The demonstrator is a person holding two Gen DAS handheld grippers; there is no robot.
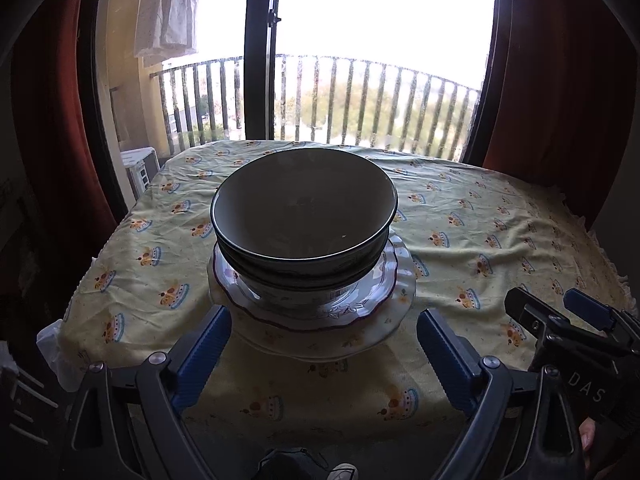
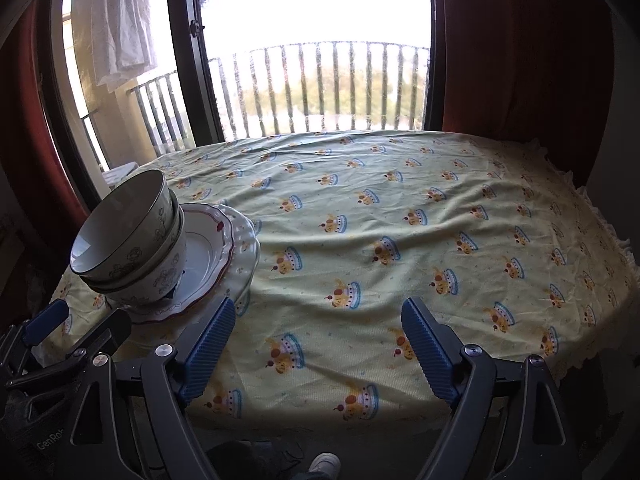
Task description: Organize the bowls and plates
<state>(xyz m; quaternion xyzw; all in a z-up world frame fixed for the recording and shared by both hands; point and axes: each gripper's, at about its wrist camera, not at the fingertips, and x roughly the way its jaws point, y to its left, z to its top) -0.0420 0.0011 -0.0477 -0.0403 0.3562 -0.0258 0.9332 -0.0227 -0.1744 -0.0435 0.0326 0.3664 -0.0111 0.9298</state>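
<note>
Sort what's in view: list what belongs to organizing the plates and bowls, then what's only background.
Job: stacked bowls, red-rimmed plate, scalloped plate under it, left gripper, right gripper.

Background: tablecloth, red curtains, balcony railing.

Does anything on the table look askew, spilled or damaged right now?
Nothing stands out. Two nested floral ceramic bowls sit upright on the red-rimmed scalloped plate, stacked on a wider cream plate. The yellow patterned tablecloth is wrinkled, with no spill.
</note>
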